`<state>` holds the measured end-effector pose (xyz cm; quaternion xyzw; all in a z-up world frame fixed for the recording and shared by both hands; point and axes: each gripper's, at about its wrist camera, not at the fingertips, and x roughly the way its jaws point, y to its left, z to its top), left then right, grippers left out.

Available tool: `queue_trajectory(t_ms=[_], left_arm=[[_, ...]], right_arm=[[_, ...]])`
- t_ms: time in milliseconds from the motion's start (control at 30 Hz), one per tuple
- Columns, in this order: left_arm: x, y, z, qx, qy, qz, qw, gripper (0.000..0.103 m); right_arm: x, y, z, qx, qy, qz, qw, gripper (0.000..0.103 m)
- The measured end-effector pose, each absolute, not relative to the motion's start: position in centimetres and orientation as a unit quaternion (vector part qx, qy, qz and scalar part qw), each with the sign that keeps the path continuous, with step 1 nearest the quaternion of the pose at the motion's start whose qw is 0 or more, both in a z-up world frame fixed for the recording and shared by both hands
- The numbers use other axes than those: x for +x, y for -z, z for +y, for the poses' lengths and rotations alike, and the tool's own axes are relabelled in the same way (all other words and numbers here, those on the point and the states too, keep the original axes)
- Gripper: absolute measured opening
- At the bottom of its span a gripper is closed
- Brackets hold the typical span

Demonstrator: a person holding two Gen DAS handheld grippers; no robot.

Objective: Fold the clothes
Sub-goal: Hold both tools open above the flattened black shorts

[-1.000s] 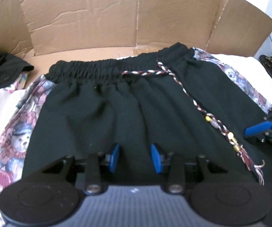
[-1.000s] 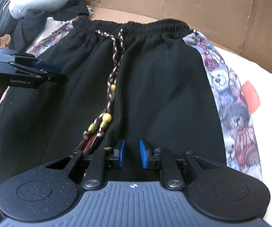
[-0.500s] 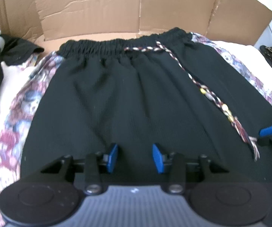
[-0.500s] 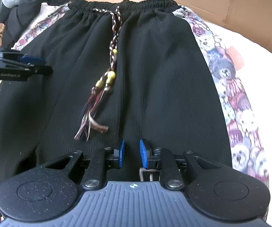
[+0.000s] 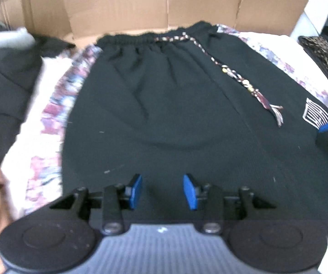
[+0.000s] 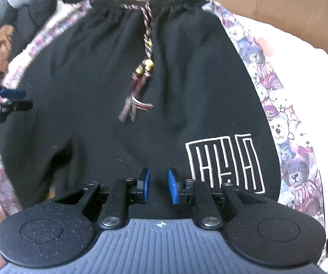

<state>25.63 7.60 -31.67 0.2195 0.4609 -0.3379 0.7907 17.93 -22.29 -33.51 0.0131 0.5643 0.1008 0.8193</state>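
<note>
Pulled back from the waistband since a second ago, both grippers; more of the garment now in view, including a white line emblem (image 6: 224,161) not seen earlier.

Black shorts (image 5: 175,114): spread flat on a teddy-bear print cloth (image 6: 287,141), elastic waistband (image 5: 154,37) at the far edge, against a cardboard wall (image 5: 164,2). Emblem on the right leg, close to the right gripper.

Braided drawstring (image 6: 146,45): threaded at the waistband, trailing down the front; yellow beads and a frayed tassel (image 6: 134,105) at its end, lying loose on the black fabric.

Left gripper (image 5: 162,190): blue pads wide apart, nothing between them, hovering over the lower part of the left leg.

Right gripper (image 6: 159,186): blue pads narrowly parted, nothing held, over the lower part of the right leg beside the emblem.

Surroundings: dark clothing (image 5: 6,80) piled to the left; leopard-print fabric (image 5: 324,57) at the right edge. Left wrist view blurred by motion.
</note>
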Motion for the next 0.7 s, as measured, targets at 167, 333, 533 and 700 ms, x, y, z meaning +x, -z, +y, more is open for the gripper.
queue_trajectory(t_ms=[167,333,533,700], left_arm=[[24.7,29.0,12.0,0.191,0.302,0.458,0.814,0.043],[23.4,27.5,15.9,0.167,0.254,0.453,0.838,0.040],[21.9,25.1,18.4,0.148,0.229,0.426,0.863,0.038],[22.1,23.6,19.8,0.163,0.233,0.430,0.857,0.038]], right_arm=[[16.4,31.3,-22.6,0.053,-0.087,0.512,0.853,0.025],[15.9,30.6,-22.8,0.053,-0.093,0.500,0.859,0.026],[15.0,30.1,-22.8,0.057,-0.107,0.505,0.855,0.026],[14.0,29.3,-22.9,0.055,-0.108,0.506,0.854,0.027]])
